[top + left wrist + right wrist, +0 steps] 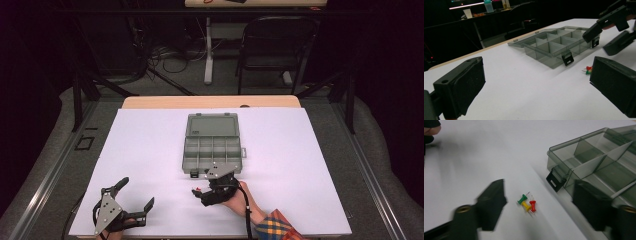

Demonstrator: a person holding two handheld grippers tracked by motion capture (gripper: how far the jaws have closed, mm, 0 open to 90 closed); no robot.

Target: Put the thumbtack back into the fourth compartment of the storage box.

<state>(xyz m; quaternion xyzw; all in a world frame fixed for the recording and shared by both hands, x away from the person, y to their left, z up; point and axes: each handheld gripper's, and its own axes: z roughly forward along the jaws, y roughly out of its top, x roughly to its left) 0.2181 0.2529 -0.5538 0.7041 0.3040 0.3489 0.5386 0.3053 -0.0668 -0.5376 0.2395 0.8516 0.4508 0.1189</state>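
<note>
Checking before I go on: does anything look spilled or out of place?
Three push pins, green, yellow and red, lie loose in a heap on the white table, just outside the open organizer box near its black latch. Nothing looks damaged.

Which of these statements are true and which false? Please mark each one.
1. The compartment box has its lid open. True.
2. Three push pins lie inside the box. False: they lie on the white table, beside the box.
3. The right gripper has the pins between its open jaws. True.
4. The left gripper holds the box latch. False: its jaws are open, holding nothing.
5. The pins are green, yellow and red. True.
</note>
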